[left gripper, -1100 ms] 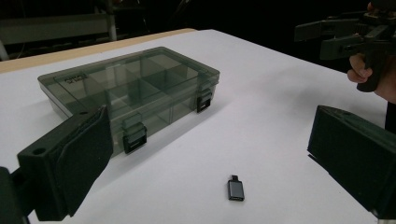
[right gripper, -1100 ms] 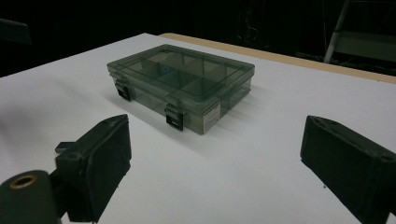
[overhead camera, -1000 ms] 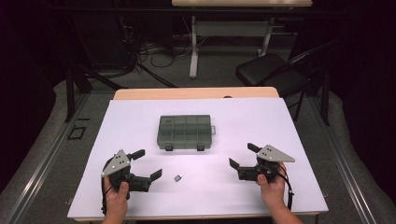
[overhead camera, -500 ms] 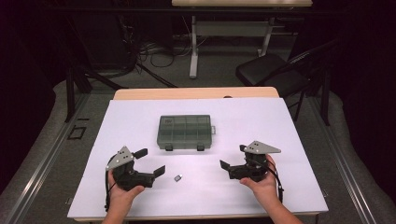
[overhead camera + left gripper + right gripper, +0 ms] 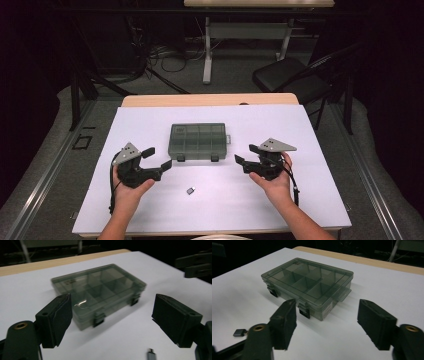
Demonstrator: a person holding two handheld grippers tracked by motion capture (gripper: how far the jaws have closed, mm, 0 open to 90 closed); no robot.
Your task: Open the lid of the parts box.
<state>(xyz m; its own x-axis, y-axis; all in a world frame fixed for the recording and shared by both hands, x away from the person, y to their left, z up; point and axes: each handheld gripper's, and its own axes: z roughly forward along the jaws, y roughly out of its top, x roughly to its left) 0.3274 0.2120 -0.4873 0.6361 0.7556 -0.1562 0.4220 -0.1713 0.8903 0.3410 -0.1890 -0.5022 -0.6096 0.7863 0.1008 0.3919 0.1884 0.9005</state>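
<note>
Smoked, see-through plastic compartment box [image 5: 198, 141] lies closed at the centre of the high view, flat on the white-covered worktop [image 5: 310, 200], its two dark latches on the side facing the bottom of the frame. Inside, thin dividers split it into small cells; whether anything lies in them cannot be told.

Lower left of the box, the left claw [image 5: 156, 158] is held above the sheet, its jaws spread wide with nothing between them; they have just been closing slightly. In the left gripper view the box [image 5: 98, 293] sits beyond the gap, apart from both black pads.

Right of the box, the right claw [image 5: 246, 155] points toward the box's right end, near it but apart. Its jaws have just been closing, yet they are released, with only bare sheet between them. In the right gripper view the box [image 5: 308, 282] lies ahead of the gap, untouched.

A small grey plug-like adapter [image 5: 190, 190] rests on the sheet toward the bottom centre of the high view, between the two hands and well clear of the box. It also appears at the bottom edge of the left gripper view [image 5: 151, 355] and at the lower left of the right gripper view [image 5: 239, 332].

Beyond the worktop, in the upper right of the high view, stands a black chair [image 5: 290, 80]; cables [image 5: 160, 55] lie on the floor at upper left. Nothing lies between either claw and the box.
</note>
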